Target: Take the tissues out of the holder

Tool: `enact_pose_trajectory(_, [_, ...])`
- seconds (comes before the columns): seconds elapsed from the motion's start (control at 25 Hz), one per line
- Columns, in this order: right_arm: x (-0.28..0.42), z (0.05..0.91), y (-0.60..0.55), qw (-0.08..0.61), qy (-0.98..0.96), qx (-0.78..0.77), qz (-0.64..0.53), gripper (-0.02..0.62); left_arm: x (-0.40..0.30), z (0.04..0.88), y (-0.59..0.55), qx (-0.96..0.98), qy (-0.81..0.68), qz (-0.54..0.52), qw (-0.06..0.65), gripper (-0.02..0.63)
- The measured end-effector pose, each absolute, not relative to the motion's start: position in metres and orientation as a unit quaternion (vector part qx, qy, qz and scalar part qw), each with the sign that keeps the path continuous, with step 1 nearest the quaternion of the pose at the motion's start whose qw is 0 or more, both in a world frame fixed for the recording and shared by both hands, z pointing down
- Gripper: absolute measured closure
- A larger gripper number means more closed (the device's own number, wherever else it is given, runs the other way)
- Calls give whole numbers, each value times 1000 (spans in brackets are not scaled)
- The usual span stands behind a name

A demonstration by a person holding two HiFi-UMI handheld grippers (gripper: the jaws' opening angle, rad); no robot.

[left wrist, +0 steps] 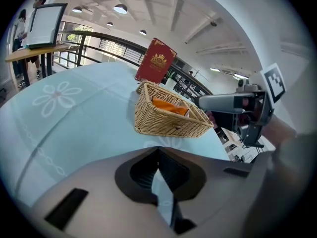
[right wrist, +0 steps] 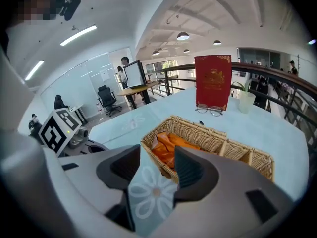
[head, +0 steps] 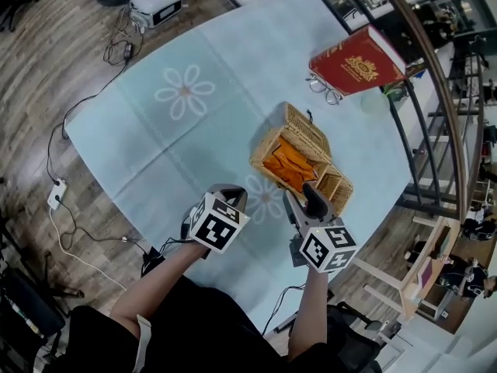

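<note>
A wicker holder (head: 326, 179) stands on the pale blue tablecloth (head: 178, 130), and orange tissues (head: 286, 164) lie in its large compartment. My right gripper (head: 307, 195) hovers at the holder's near edge, just short of the tissues. In the right gripper view the right gripper (right wrist: 156, 158) is open with only the cloth's flower print between its fingers, and the tissues (right wrist: 171, 144) sit right ahead inside the wicker holder (right wrist: 203, 133). My left gripper (head: 233, 195) stays left of the holder; in its own view the left gripper (left wrist: 158, 150) has its tips together and holds nothing.
A red book (head: 357, 61) stands upright at the table's far side, with glasses (head: 326, 92) and a pale cup (head: 377, 101) beside it. A railing (head: 435, 92) runs along the right. Cables and a power strip (head: 56, 194) lie on the floor at left.
</note>
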State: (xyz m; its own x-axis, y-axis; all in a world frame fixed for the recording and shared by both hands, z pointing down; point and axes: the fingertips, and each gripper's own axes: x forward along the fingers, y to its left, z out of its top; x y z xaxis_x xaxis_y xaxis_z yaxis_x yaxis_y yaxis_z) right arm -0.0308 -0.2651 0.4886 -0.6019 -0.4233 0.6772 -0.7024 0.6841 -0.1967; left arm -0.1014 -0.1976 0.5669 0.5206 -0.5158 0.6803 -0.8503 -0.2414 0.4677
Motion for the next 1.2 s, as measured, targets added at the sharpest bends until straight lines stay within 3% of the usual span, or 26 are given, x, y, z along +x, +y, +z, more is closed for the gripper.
enact_pose_trajectory(1.2, [-54, 548, -315, 494, -829, 240, 107, 386, -108, 585, -192, 762, -437, 196, 436, 600])
